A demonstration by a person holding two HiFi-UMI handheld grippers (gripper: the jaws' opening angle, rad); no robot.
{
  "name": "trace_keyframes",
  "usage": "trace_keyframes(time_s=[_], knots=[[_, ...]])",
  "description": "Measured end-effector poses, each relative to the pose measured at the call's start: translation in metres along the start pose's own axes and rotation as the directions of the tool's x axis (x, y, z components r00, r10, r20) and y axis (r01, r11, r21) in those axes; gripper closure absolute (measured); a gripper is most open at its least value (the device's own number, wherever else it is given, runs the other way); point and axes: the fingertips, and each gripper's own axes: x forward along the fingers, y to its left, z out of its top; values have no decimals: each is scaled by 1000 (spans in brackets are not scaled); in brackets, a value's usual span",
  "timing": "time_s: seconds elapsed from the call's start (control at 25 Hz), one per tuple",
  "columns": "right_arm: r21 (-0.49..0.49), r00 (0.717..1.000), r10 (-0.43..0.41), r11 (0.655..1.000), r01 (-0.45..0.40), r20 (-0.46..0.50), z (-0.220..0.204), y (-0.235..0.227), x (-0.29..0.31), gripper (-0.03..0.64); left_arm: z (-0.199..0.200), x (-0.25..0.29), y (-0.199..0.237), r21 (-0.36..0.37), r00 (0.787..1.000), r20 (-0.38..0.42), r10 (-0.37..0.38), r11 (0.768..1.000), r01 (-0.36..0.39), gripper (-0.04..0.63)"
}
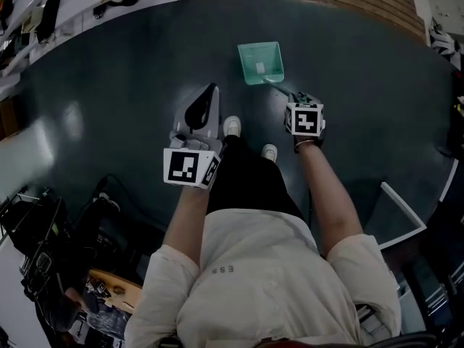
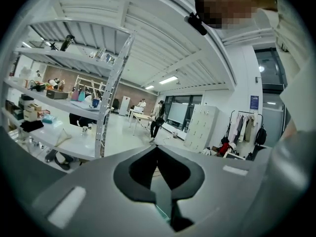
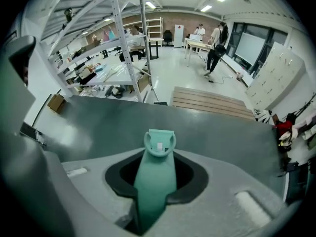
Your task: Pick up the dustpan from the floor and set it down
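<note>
We hold a gripper in each hand and stand on a dark floor point(image 1: 109, 85). The right gripper point(image 1: 297, 100) points steeply down. Its jaws are closed only part of the way, because the green handle point(image 3: 155, 181) of the dustpan point(image 1: 261, 62) sits between them and they press on it from both sides. In the right gripper view the end of the handle, with its small loop, comes out beyond the jaw tips.

In the head view the pan of the dustpan is in front of our shoes point(image 1: 232, 125), in the far half of the floor and a little to the right of its middle. Its handle runs back to the right gripper. We cannot tell if the pan touches the floor or hangs just above it.

The left gripper point(image 2: 158, 148) is to the left of the shoes, well apart from the dustpan, and points nearly level. Its jaws are together at the tips and hold nothing.

Beyond the far edge of the floor there are wooden boards point(image 3: 212, 102), and white shelves point(image 3: 123, 58) stand along its left edge.
</note>
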Motion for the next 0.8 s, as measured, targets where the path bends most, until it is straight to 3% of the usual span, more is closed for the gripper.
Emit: trace_keyframes(time_s=[0.36,0.52,0.56,0.68,0.8], knots=[[52,997,-68,996,70,-41,-11,12,50,540,-32,1,28,-53,998,-59,20,998,-23,591],[62,996,-84,995,84,-10,-7,14,53,538,-36,0,31,-46,997,-71,14,999,-17,591],[68,996,-84,994,83,7,-4,15,52,524,-37,0,30,-46,997,-74,12,999,-15,591],[75,995,-70,995,64,69,6,16,49,393,-40,1,23,-51,997,-77,5,999,-9,591],[81,992,-8,997,-2,123,13,22,38,364,-43,1,11,-56,997,-78,-12,998,7,591]])
